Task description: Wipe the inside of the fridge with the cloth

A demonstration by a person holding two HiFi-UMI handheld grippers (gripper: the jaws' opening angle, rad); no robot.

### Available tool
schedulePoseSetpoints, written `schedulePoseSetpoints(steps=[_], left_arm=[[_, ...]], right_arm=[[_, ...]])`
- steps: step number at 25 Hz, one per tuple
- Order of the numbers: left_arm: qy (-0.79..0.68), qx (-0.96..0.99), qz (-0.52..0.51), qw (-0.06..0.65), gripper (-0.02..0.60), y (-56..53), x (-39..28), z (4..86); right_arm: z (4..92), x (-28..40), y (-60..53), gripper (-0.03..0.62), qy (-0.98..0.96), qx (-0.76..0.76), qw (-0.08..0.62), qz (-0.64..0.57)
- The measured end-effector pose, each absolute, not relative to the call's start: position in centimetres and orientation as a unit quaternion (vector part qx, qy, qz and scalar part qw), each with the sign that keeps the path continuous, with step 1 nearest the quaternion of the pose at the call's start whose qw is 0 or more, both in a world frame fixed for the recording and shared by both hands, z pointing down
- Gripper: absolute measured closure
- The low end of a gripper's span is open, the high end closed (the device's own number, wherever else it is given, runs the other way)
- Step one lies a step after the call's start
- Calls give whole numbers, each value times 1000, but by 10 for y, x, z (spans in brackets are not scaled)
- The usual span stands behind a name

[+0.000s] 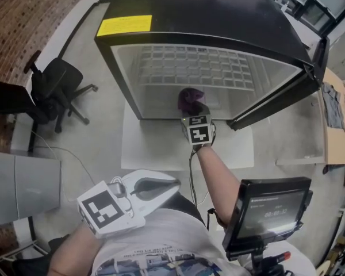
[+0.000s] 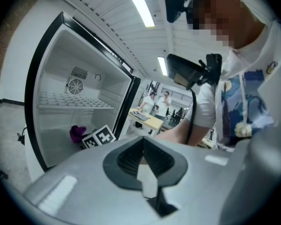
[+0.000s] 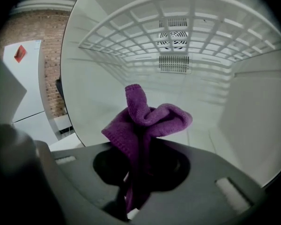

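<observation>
A small black fridge [image 1: 218, 16] stands open, its white inside and wire shelf [image 1: 195, 68] facing me. My right gripper [image 1: 191, 103] reaches into the fridge mouth, shut on a purple cloth [image 1: 189, 98] that bunches up above its jaws [image 3: 147, 118]. The cloth hangs just above the white fridge floor [image 3: 210, 139], below the shelf [image 3: 178, 36]. My left gripper [image 1: 171, 184] is held back near my body, well outside the fridge, jaws closed with nothing between them. From the left gripper view the fridge [image 2: 79, 97], the cloth [image 2: 77, 133] and the right gripper's marker cube [image 2: 99, 137] show at left.
The fridge door [image 1: 276, 105] swings open to the right. A black office chair [image 1: 54, 88] stands at left. A screen on a mount [image 1: 271, 211] sits at my lower right. A wooden table [image 1: 336, 125] lies at the far right. People stand in the background [image 2: 158, 100].
</observation>
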State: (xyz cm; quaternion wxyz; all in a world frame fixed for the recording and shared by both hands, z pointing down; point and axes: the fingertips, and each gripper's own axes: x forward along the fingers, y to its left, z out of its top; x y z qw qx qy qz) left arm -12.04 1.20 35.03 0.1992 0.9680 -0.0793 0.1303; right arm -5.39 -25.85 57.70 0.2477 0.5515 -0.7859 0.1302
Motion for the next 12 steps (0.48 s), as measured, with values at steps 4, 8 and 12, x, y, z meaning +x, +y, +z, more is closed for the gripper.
schedulePoseSetpoints(steps=[4,8,12], left_arm=[[-92,967,128,200,574,12,-128,349],[-106,965,127,203,574,12,-135,350],[-119,963,126,204,574,12,-142,350]], right_arm=[[578,-91,-258,514,-804,526,247,128],[579,-126,-260,514,-819,503,243,129],[578,-161,-258,514,-837,475,234,139]])
